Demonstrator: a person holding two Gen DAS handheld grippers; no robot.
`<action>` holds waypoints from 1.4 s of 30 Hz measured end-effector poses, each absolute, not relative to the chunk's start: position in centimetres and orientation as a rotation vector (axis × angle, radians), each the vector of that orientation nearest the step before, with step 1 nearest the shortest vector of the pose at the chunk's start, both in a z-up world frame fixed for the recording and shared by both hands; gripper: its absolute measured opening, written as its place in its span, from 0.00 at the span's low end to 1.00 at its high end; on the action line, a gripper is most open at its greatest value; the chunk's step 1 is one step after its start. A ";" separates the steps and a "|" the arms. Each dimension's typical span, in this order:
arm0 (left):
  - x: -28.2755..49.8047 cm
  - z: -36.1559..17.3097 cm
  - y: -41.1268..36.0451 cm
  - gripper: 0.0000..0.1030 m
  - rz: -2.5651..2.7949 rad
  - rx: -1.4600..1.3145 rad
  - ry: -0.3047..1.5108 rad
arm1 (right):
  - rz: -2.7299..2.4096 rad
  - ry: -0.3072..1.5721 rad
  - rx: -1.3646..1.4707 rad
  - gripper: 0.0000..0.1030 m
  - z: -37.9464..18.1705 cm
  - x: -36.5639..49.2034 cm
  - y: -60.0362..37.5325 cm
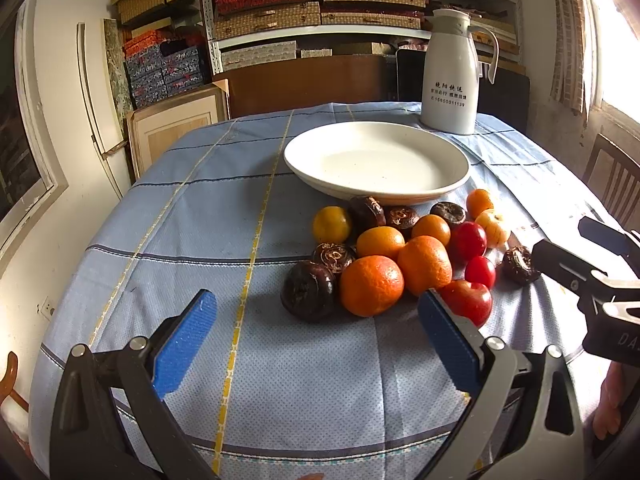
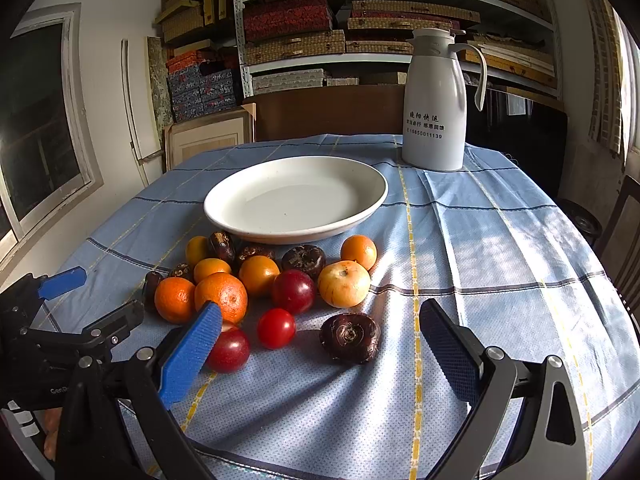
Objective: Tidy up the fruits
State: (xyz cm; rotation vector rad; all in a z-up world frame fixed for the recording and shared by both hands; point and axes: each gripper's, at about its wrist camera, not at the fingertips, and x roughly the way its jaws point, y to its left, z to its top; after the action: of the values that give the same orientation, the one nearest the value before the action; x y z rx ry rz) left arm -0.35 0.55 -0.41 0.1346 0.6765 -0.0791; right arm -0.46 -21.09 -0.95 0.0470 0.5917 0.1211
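Note:
A pile of fruit lies on the blue checked tablecloth in front of an empty white plate point(image 1: 376, 160) point(image 2: 296, 198): oranges point(image 1: 371, 285) point(image 2: 221, 295), red plums and a small tomato point(image 2: 276, 327), a yellow apple point(image 2: 344, 283), and dark brown water chestnuts point(image 1: 308, 290) point(image 2: 351, 336). My left gripper point(image 1: 316, 312) is open and empty, just short of the nearest orange and chestnut. My right gripper point(image 2: 320, 328) is open and empty, its fingers either side of the tomato and a chestnut. It also shows at the right edge of the left wrist view.
A white thermos jug point(image 1: 452, 76) point(image 2: 436, 104) stands behind the plate at the table's far edge. Shelves of boxes fill the back wall. A wooden chair point(image 1: 616, 184) stands at the right. The table's left edge drops off near a white wall.

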 end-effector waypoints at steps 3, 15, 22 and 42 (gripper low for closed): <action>-0.3 -0.5 0.5 0.96 -0.078 0.132 0.679 | 0.121 0.592 0.048 0.97 -1.0 -0.5 -21.1; -0.1 -0.8 0.4 0.96 -0.077 0.133 0.684 | 0.122 0.594 0.051 0.97 -1.0 -0.4 -21.1; 0.2 -1.1 0.4 0.96 -0.073 0.129 0.697 | 0.121 0.597 0.055 0.97 -1.2 -0.3 -21.2; 0.3 -1.2 0.3 0.96 -0.074 0.132 0.707 | 0.123 0.601 0.060 0.97 -1.1 -0.3 -21.3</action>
State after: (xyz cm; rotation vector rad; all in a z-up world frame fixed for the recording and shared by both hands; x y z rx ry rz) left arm 0.32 0.25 -1.24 0.1319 0.7067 -0.0737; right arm -0.30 -21.30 -1.15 0.0600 0.6009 0.1228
